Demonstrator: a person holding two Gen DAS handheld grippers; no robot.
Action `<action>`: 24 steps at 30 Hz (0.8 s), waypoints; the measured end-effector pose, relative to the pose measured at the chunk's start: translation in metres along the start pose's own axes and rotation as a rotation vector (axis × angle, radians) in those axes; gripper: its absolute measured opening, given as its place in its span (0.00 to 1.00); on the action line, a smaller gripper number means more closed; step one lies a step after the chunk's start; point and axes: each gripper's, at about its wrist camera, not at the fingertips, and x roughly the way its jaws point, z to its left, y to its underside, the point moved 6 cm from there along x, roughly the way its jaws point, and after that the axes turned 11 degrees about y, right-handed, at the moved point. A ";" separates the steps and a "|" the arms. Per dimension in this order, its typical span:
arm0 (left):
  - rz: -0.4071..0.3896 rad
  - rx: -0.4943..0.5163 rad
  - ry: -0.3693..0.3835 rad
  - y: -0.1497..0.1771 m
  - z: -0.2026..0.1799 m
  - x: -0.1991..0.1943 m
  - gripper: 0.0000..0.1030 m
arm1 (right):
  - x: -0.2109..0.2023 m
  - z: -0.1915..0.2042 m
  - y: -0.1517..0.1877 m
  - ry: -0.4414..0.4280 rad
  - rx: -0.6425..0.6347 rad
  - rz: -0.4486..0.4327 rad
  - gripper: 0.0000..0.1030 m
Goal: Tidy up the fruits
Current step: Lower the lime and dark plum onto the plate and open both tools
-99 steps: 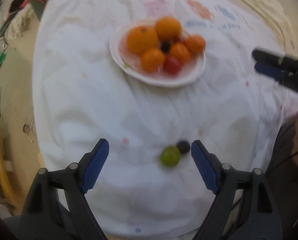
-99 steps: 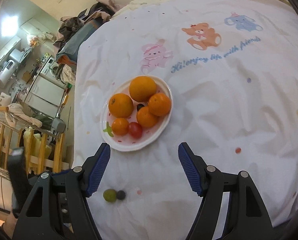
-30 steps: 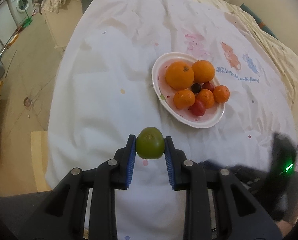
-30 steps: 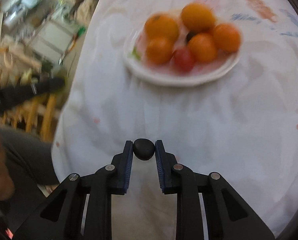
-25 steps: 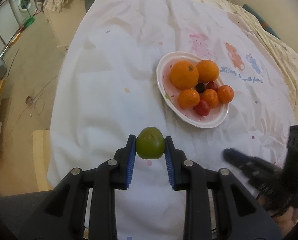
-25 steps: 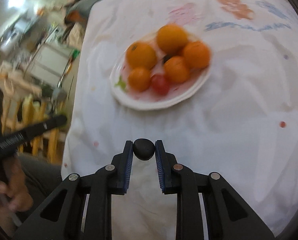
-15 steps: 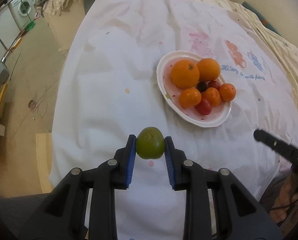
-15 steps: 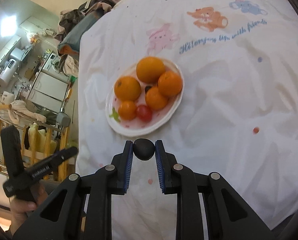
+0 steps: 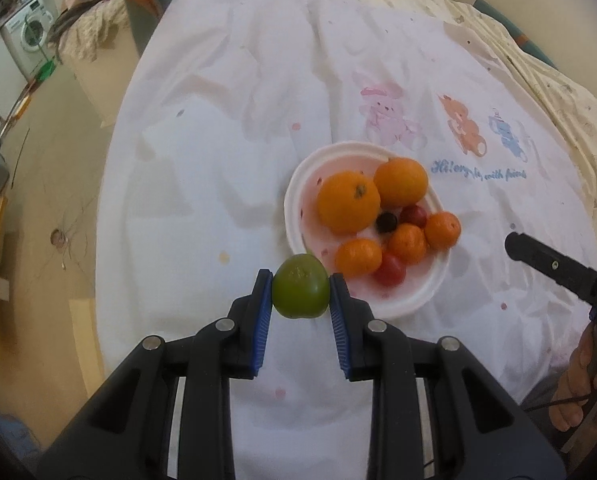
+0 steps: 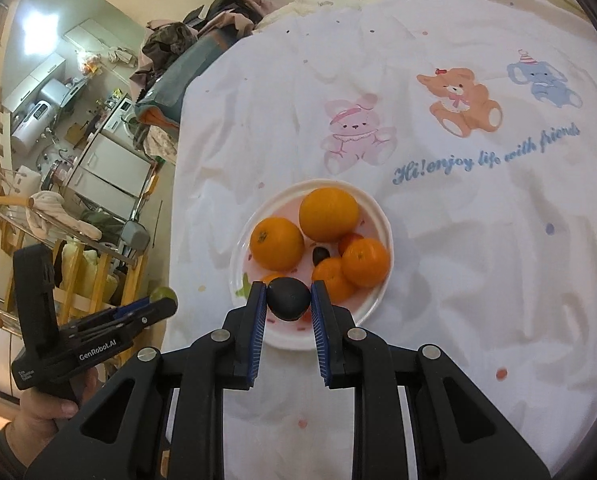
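My left gripper [image 9: 300, 292] is shut on a green fruit [image 9: 300, 286], held in the air just short of the near left rim of a white plate [image 9: 294, 196]. The plate carries several oranges, such as the big one [image 9: 348, 202], plus a red tomato [image 9: 390, 270] and a small dark fruit [image 9: 386, 222]. My right gripper [image 10: 288, 299] is shut on a small dark fruit [image 10: 288, 298], hanging over the near part of the same plate [image 10: 382, 216]. In the right wrist view the left gripper [image 10: 154, 308] shows at the left, gripping the green fruit [image 10: 163, 293].
The plate rests on a white cloth [image 10: 458, 260] printed with cartoon animals and blue lettering. The cloth's left edge drops to a floor with a washing machine [image 9: 26, 36], piled clothes [image 10: 178, 40] and a wooden rack [image 10: 74, 280]. A hand [image 9: 578, 384] holds the right gripper's handle.
Both grippers have moved toward the plate with their fruits still gripped. The plate now sits closer under the tips in both views, and the right gripper has risen.
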 end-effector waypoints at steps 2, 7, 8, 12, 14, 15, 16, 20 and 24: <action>0.008 -0.002 -0.004 -0.009 0.001 0.012 0.24 | 0.011 -0.001 -0.004 0.003 0.001 0.016 0.23; 0.047 -0.029 0.006 -0.020 0.007 0.044 0.24 | 0.043 -0.004 -0.009 0.006 0.003 0.070 0.23; 0.046 -0.024 -0.004 -0.021 0.008 0.049 0.24 | 0.047 -0.004 -0.009 0.007 0.001 0.075 0.23; 0.073 -0.007 0.006 -0.020 0.006 0.065 0.24 | 0.066 -0.004 -0.012 0.007 -0.007 0.102 0.23; 0.080 -0.014 0.017 -0.020 0.005 0.068 0.24 | 0.072 -0.004 -0.013 0.003 -0.011 0.110 0.23; 0.084 -0.016 0.018 -0.021 0.005 0.070 0.24 | 0.075 -0.004 -0.014 0.001 -0.012 0.115 0.23; 0.090 -0.022 0.019 -0.021 0.005 0.073 0.24 | 0.079 -0.004 -0.015 -0.002 -0.011 0.121 0.23; 0.101 -0.020 0.022 -0.020 0.005 0.080 0.24 | 0.087 -0.002 -0.018 -0.014 -0.013 0.131 0.23; 0.112 0.000 0.010 -0.018 0.004 0.085 0.24 | 0.098 0.002 -0.018 -0.033 -0.015 0.154 0.23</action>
